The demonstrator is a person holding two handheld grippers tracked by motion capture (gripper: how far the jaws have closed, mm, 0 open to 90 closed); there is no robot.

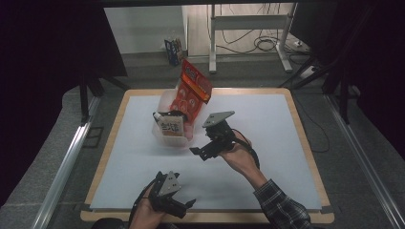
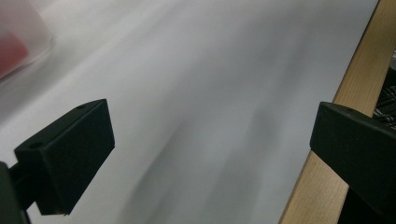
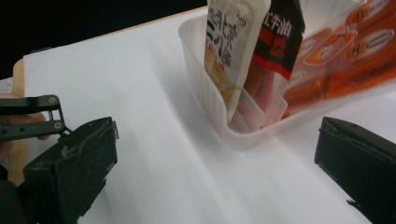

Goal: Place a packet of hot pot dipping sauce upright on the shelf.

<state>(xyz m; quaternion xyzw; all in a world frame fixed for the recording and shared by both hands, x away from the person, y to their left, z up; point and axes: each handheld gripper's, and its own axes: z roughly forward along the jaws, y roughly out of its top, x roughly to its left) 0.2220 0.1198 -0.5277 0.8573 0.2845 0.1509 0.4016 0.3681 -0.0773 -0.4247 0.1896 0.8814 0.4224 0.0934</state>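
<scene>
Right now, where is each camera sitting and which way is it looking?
High view: sits above the person's side, looking forward and down on the table; both hands show, with the left tongs and right tongs.
Left gripper view: rides the left tongs, looking along its open black jaws at bare white table and its wooden edge.
Right gripper view: rides the right tongs, facing the clear tub of snack packets.
Shared: the tub shows in the high view and the right gripper view.
</scene>
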